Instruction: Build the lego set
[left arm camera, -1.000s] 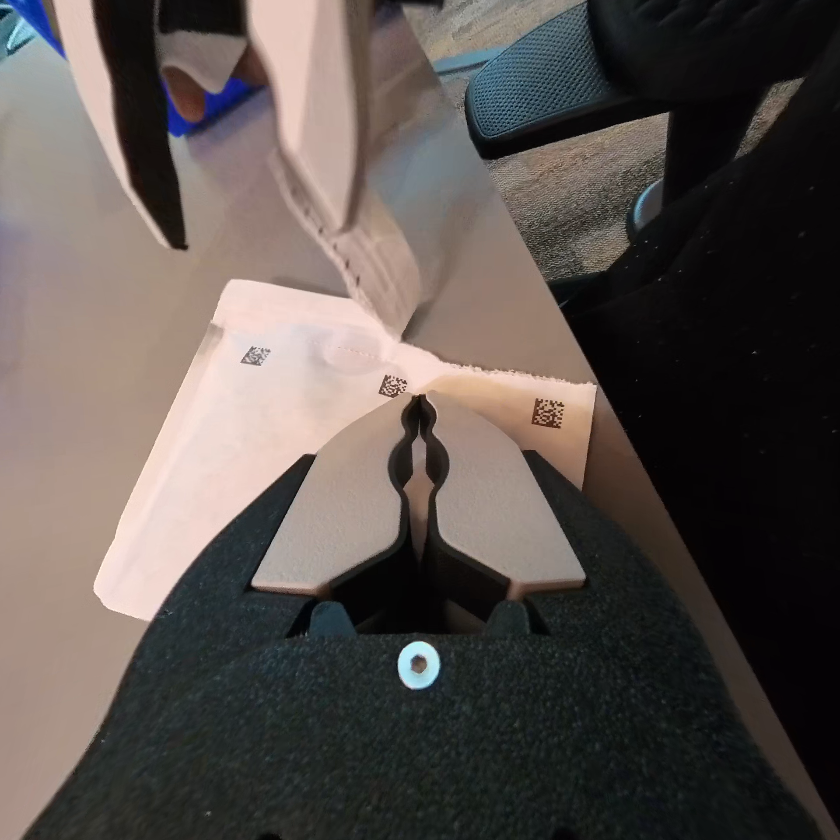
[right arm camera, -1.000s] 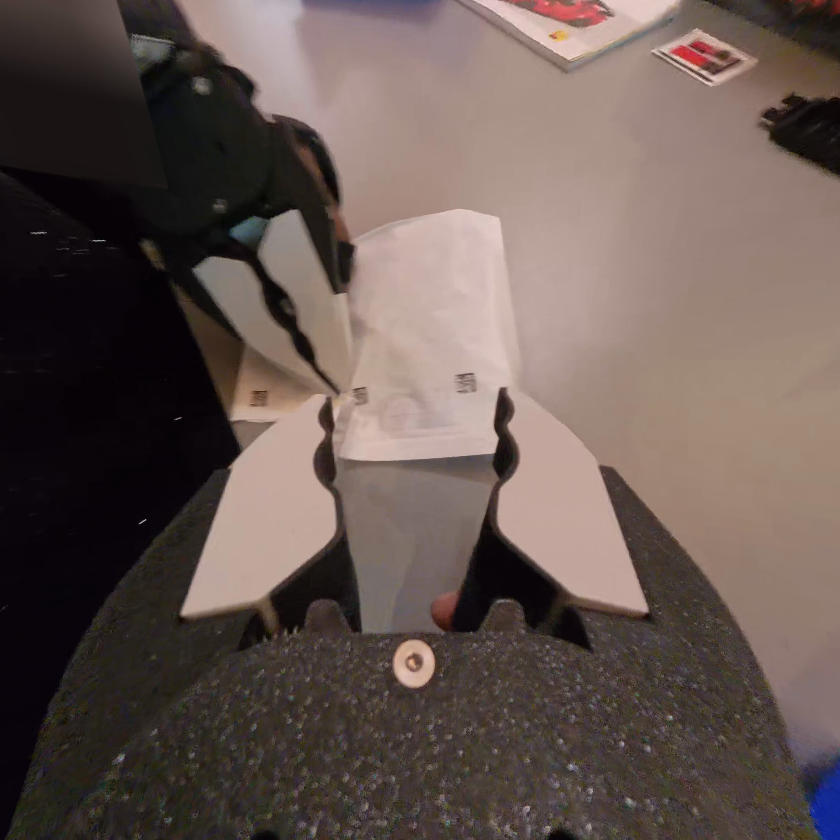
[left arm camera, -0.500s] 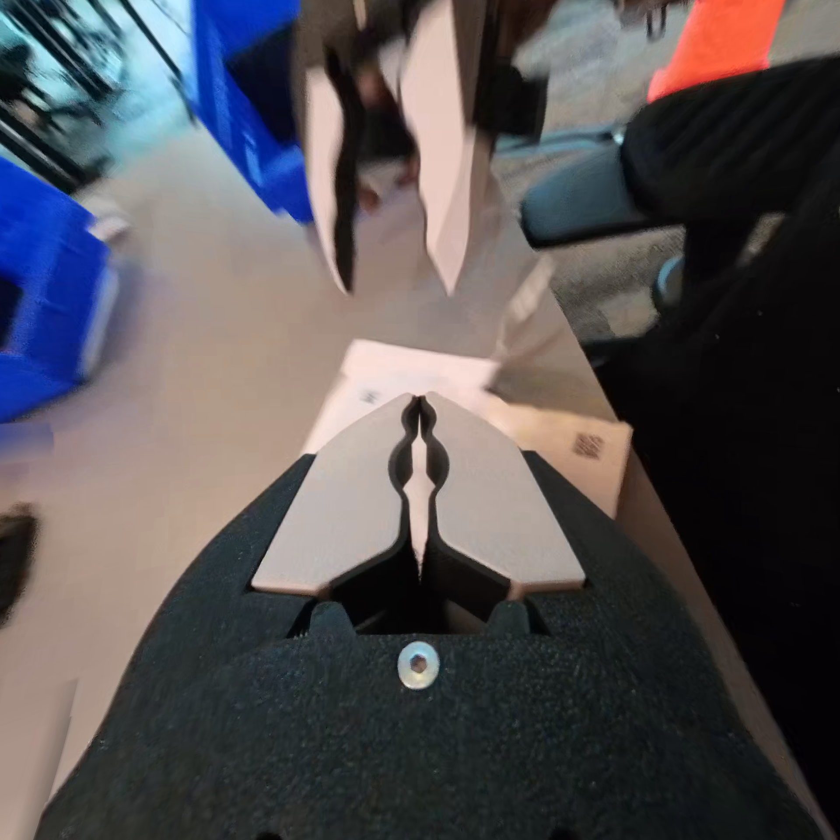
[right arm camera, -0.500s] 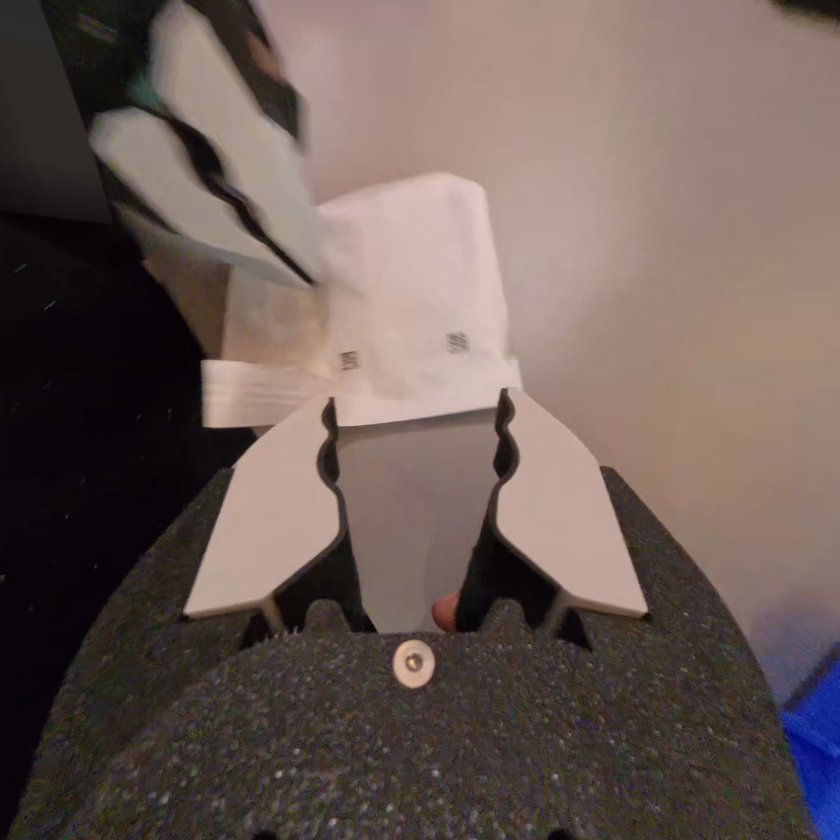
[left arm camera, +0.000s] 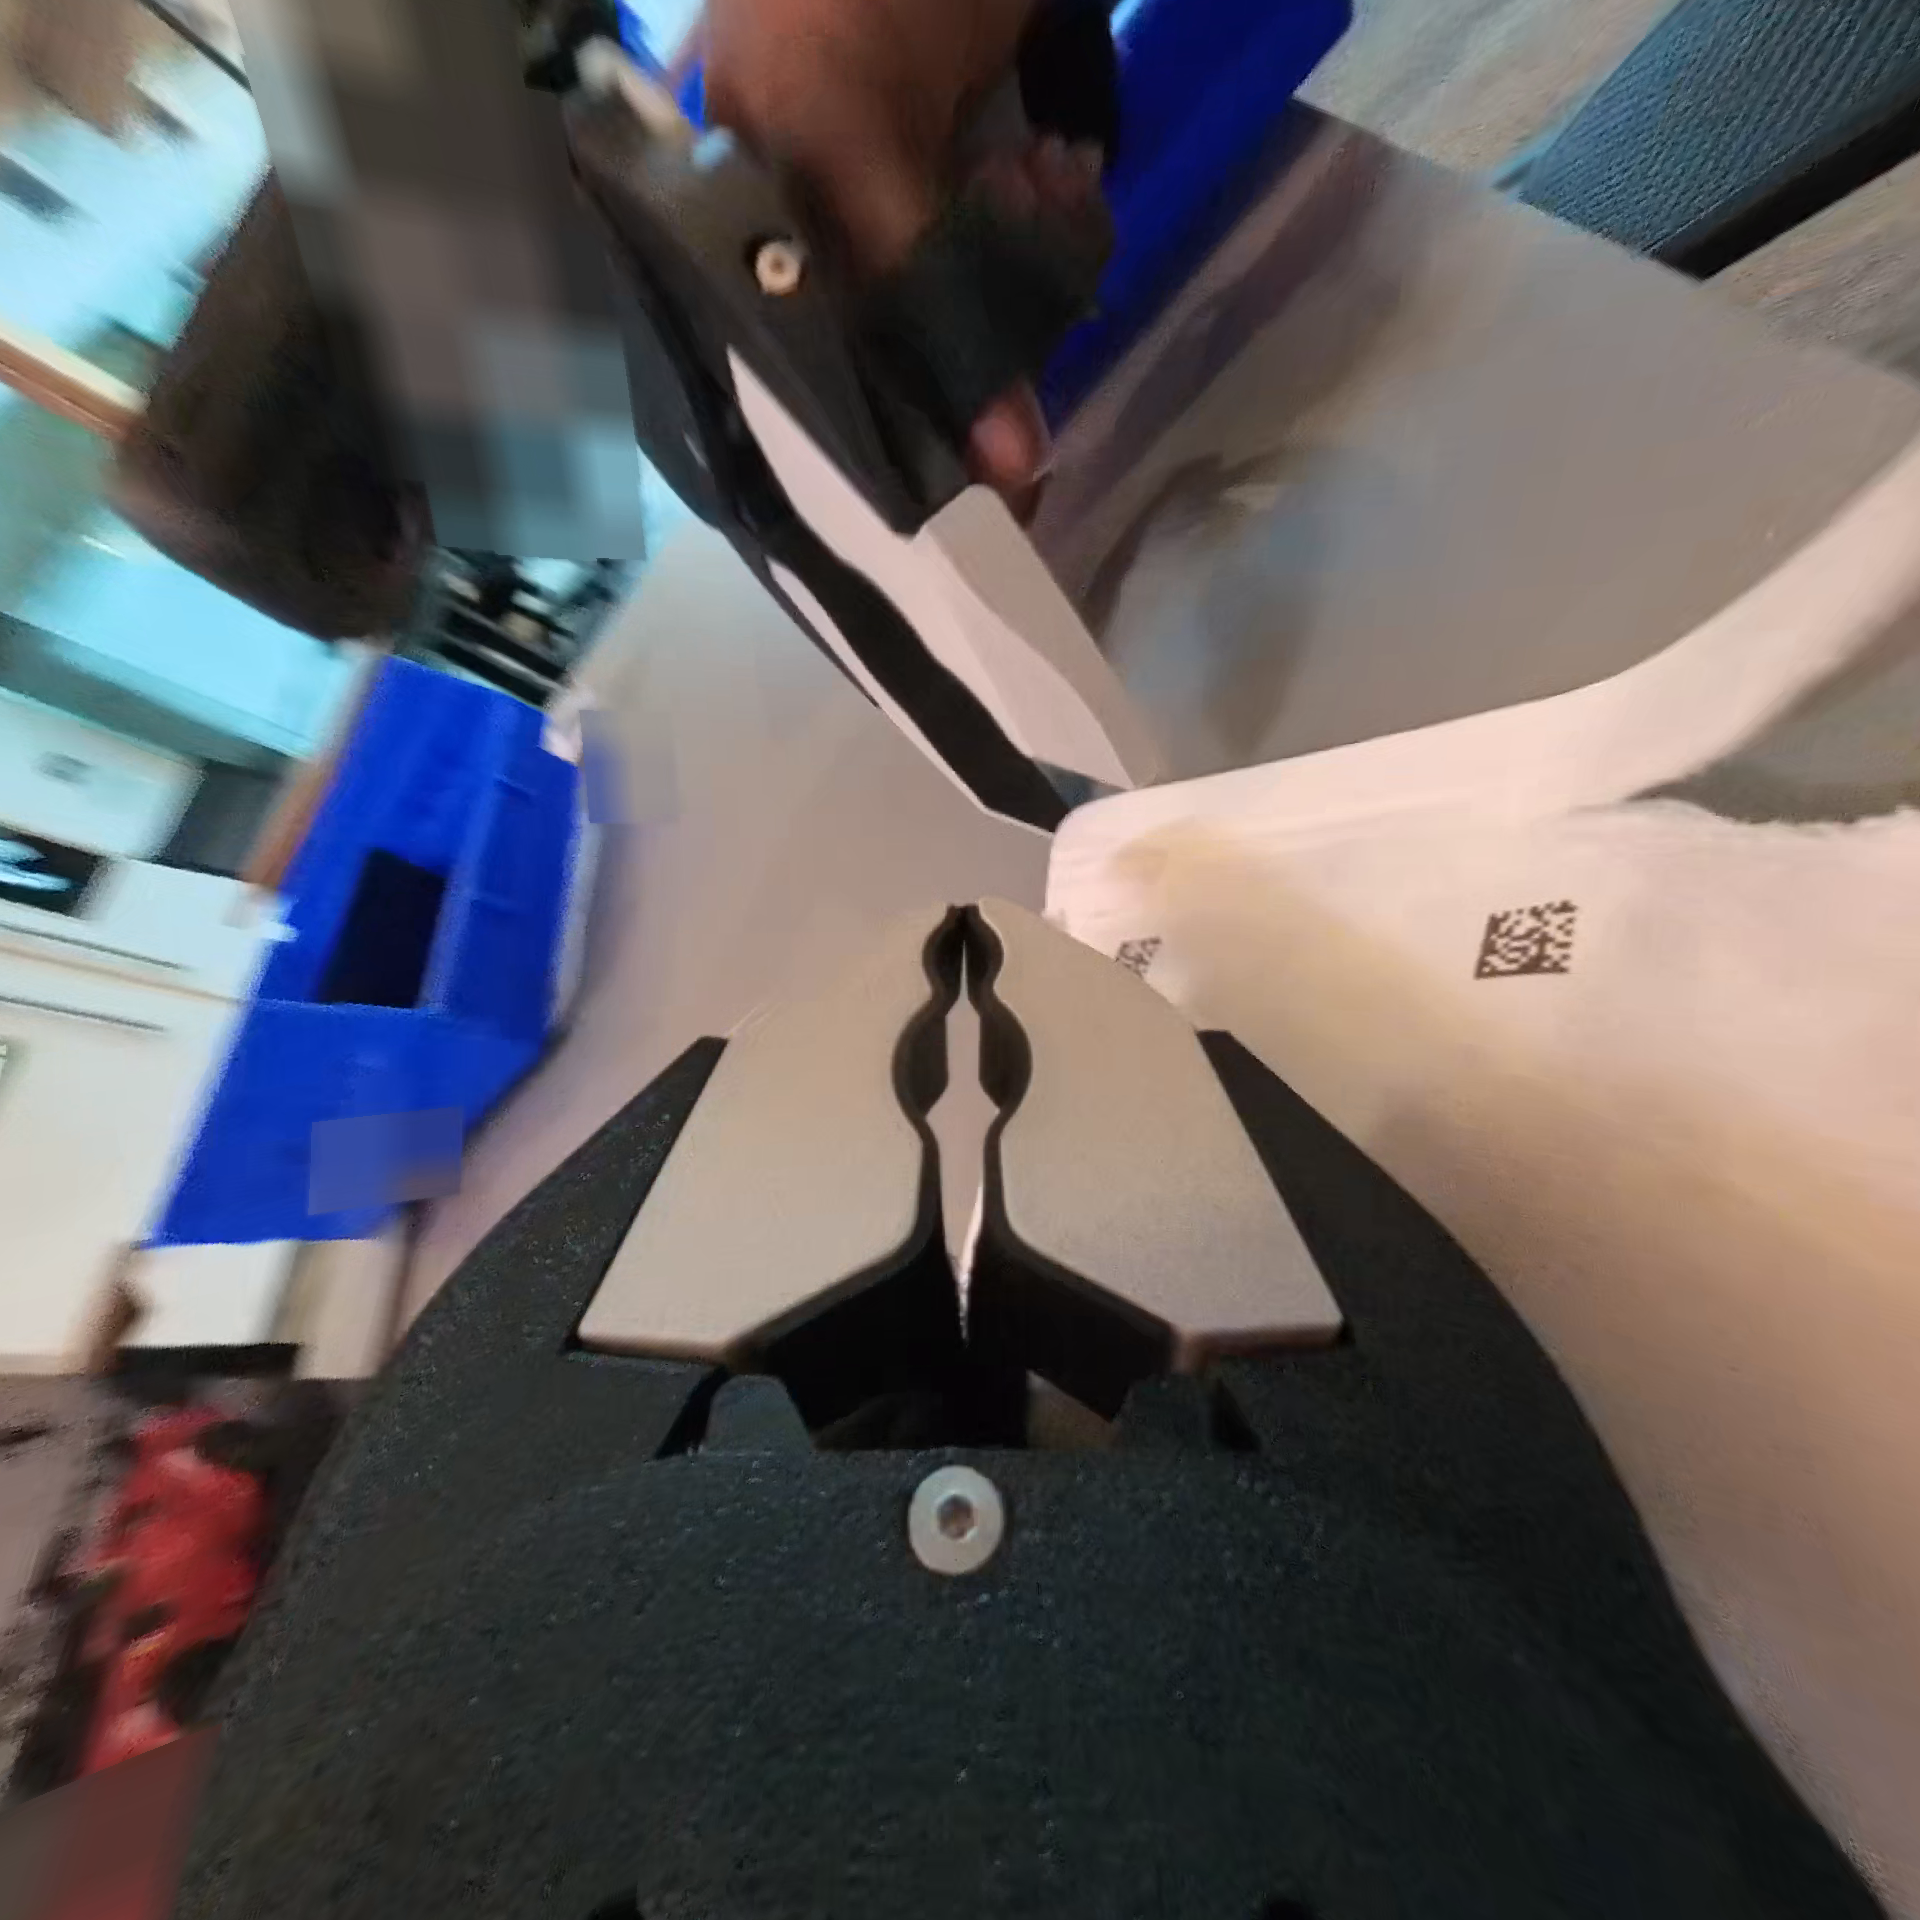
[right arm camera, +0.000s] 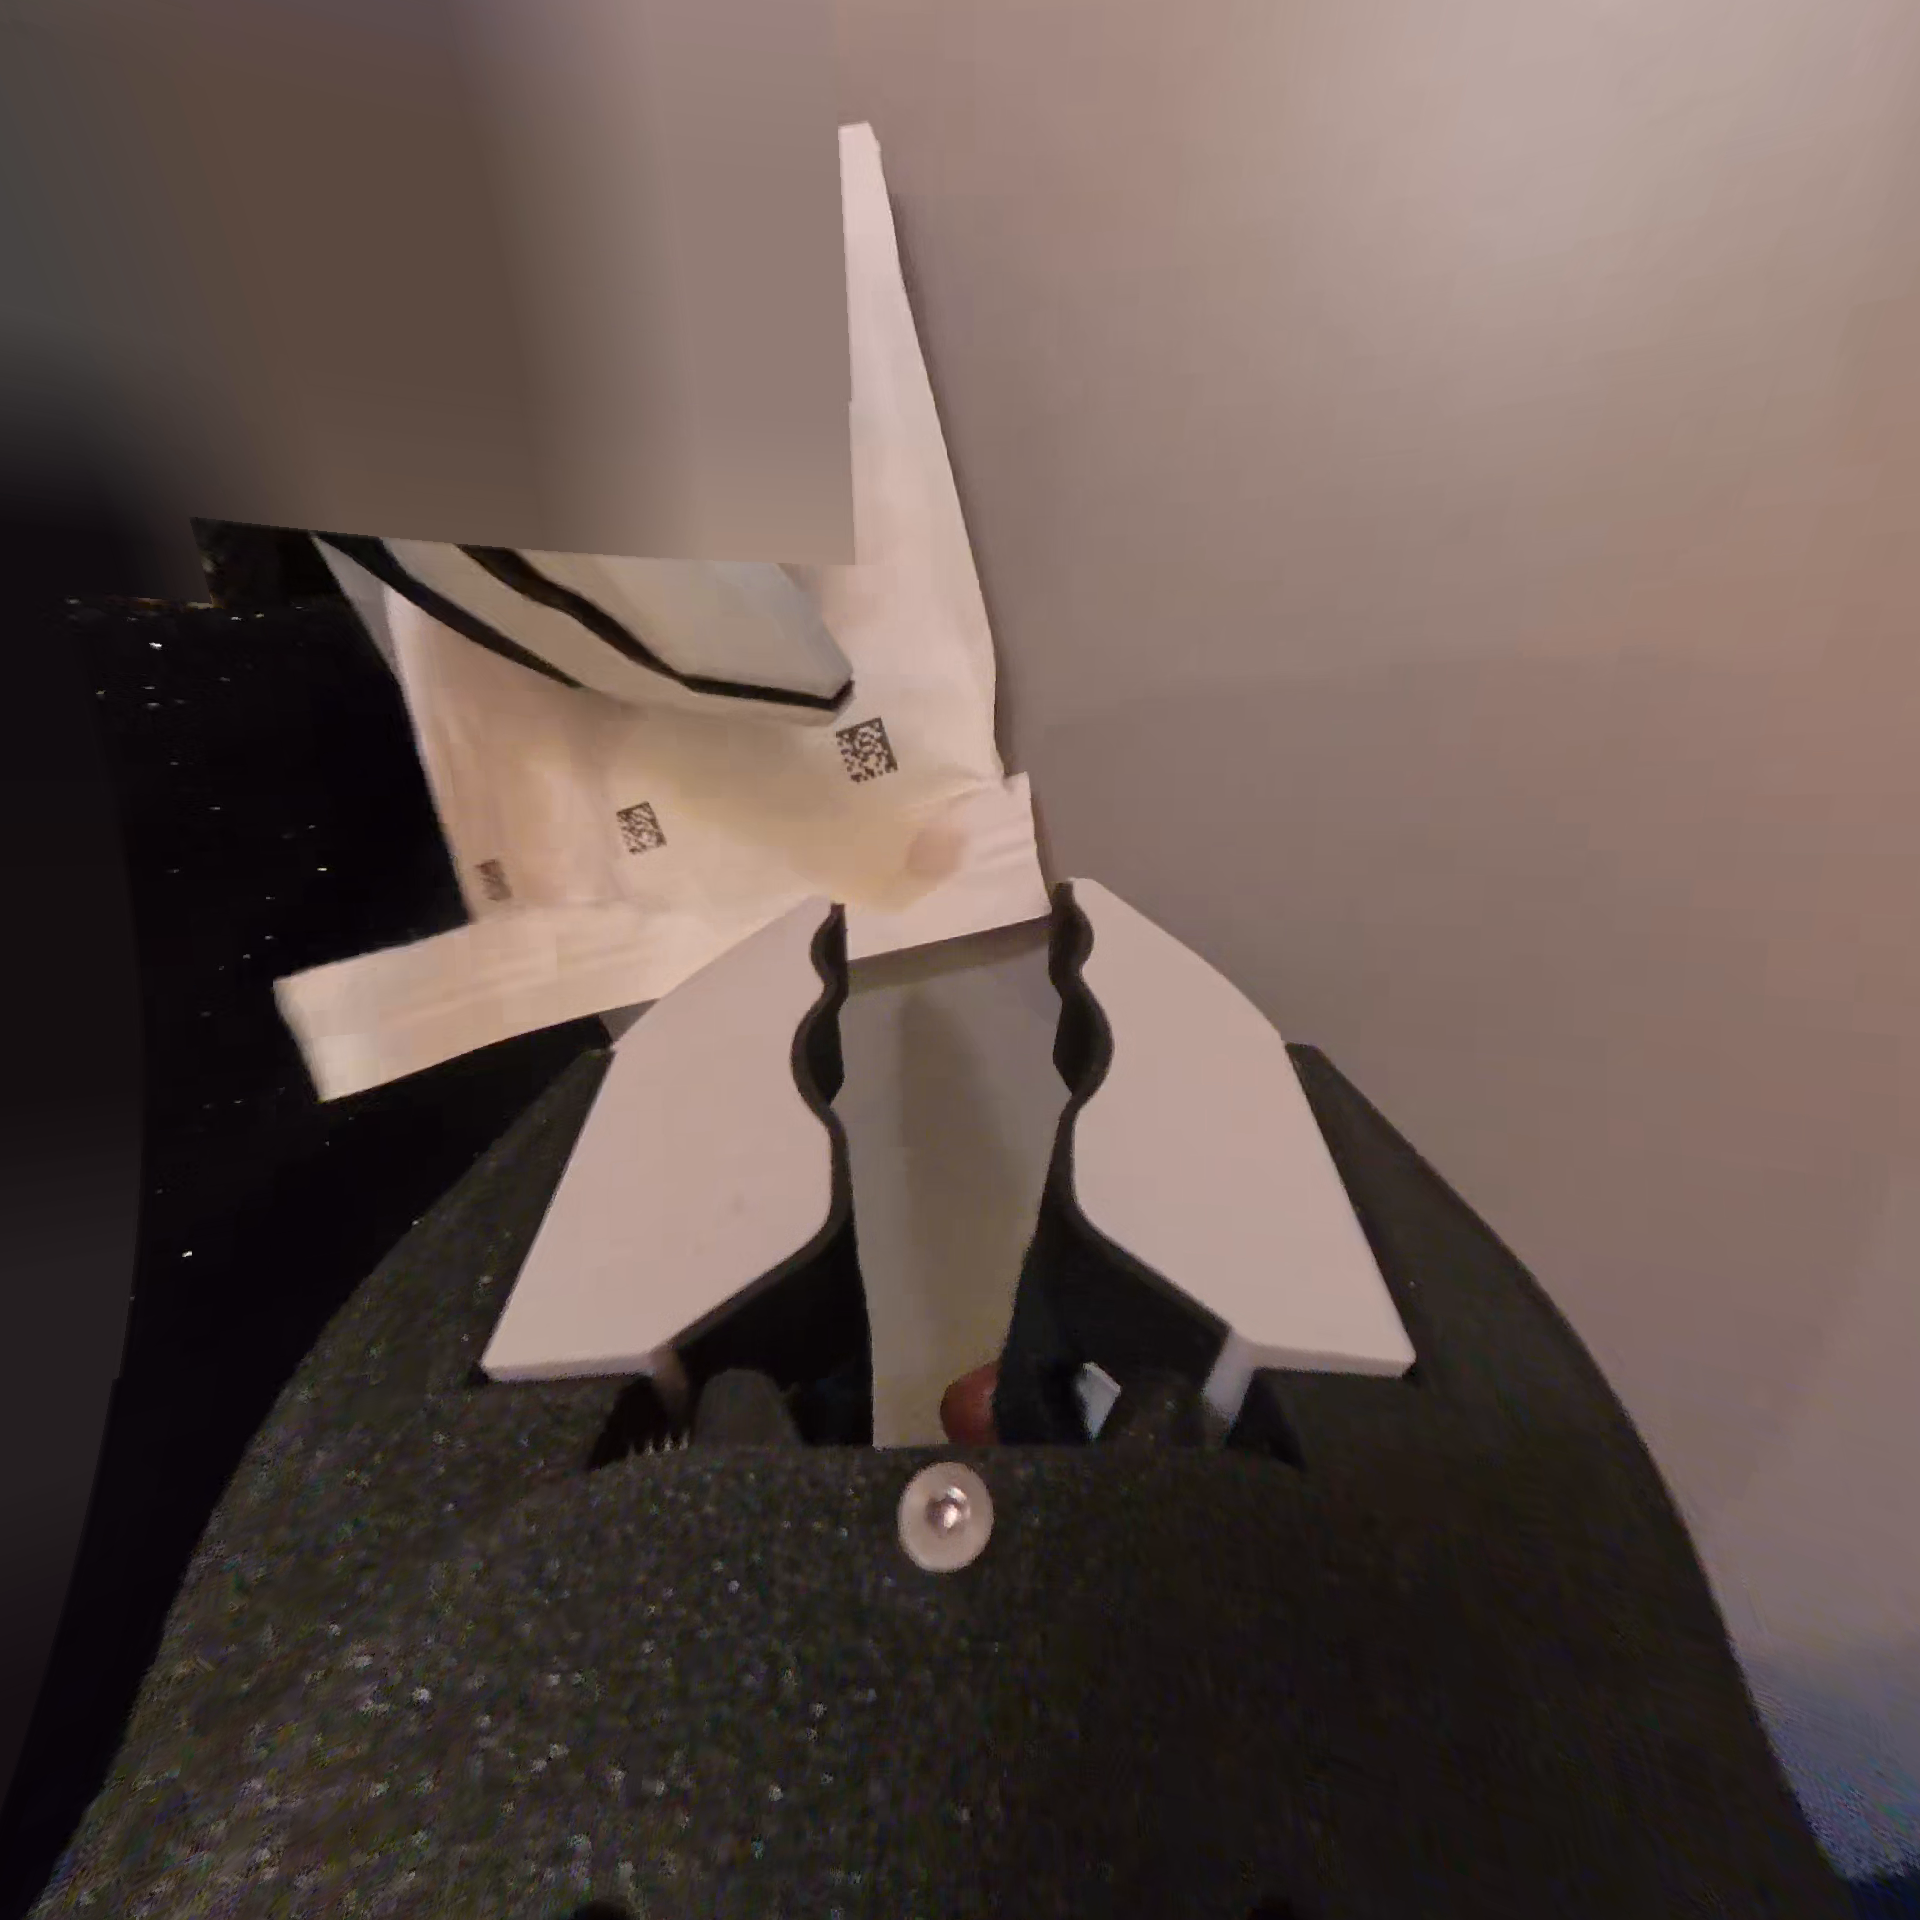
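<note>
My left gripper (left arm camera: 966, 914) is shut on a white paper bag (left arm camera: 1455, 1039) with small square printed codes, and a thin white edge shows between its pads. The right wrist view shows the same grip (right arm camera: 821, 696) on the bag (right arm camera: 727, 831), which is raised and tilted above the table. A partly torn strip (right arm camera: 468, 997) hangs along the bag's near edge. My right gripper (right arm camera: 951, 904) is half open. The end of that strip lies at its fingertips and the pads do not press on it. In the left wrist view the right gripper (left arm camera: 1091, 790) points at the bag's upper corner.
The grey table (right arm camera: 1455, 623) runs out to the right. Blue bins (left arm camera: 416, 935) stand at the far side. A black office chair (left arm camera: 1714, 125) is beyond the table edge. A person's hand (left arm camera: 852, 125) holds the right gripper. A blurred red object (left arm camera: 166, 1538) shows at lower left. There is about 4 centimeters between the tips of the two grippers.
My left gripper has lifted and tilted the bag off the table, still shut on it. My right gripper's jaws have narrowed and moved up to the strip end.
</note>
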`<state>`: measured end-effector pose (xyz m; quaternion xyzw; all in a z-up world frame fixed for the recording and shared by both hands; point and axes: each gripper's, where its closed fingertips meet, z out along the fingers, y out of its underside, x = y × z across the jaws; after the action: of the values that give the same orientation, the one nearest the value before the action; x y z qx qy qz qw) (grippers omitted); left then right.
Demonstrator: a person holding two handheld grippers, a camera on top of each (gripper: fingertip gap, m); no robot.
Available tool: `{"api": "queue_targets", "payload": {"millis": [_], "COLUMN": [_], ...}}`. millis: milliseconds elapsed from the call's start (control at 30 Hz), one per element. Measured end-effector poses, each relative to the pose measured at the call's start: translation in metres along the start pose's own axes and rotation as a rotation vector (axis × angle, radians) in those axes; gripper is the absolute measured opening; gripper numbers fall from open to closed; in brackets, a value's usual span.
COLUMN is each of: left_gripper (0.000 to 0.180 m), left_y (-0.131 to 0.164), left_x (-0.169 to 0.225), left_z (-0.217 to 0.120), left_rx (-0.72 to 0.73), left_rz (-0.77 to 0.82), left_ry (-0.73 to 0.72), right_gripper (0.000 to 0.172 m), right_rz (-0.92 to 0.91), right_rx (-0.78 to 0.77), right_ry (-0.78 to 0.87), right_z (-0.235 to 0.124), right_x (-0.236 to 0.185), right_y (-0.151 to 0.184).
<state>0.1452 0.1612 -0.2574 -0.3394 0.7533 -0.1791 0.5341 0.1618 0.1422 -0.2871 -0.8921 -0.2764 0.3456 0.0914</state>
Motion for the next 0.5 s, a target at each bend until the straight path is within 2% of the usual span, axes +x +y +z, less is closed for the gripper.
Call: {"api": "queue_targets", "payload": {"millis": [67,200,233,333,400,500], "left_gripper": [0.000,0.000,0.000,0.000,0.000,0.000], "left_y": [-0.010,-0.010,-0.008,-0.003,-0.008,-0.012], "left_x": [-0.001,-0.002,-0.001,-0.001,0.000,0.000], "left_z": [-0.005,-0.007,-0.006,-0.005,-0.007,-0.011], "left_rx": [0.073,0.074,0.058,0.018,0.036,0.045], "left_rz": [0.068,0.066,0.068,0.071,0.133,0.236], "left_ry": [-0.074,-0.087,-0.077,-0.077,-0.112,-0.193], "right_gripper": [0.032,0.002,0.001,0.000,0.000,0.019], "right_rz": [0.023,-0.003,-0.031,-0.068,-0.073,-0.051], "right_rx": [0.027,0.036,0.065,0.075,0.052,-0.016], "right_ry": [-0.032,-0.052,-0.085,-0.103,-0.070,-0.050], "right_z": [0.003,0.006,0.004,0.001,0.001,0.005], "right_x": [0.001,0.005,-0.001,-0.008,-0.005,0.001], "right_y": [-0.005,-0.009,-0.012,-0.011,-0.008,0.001]}}
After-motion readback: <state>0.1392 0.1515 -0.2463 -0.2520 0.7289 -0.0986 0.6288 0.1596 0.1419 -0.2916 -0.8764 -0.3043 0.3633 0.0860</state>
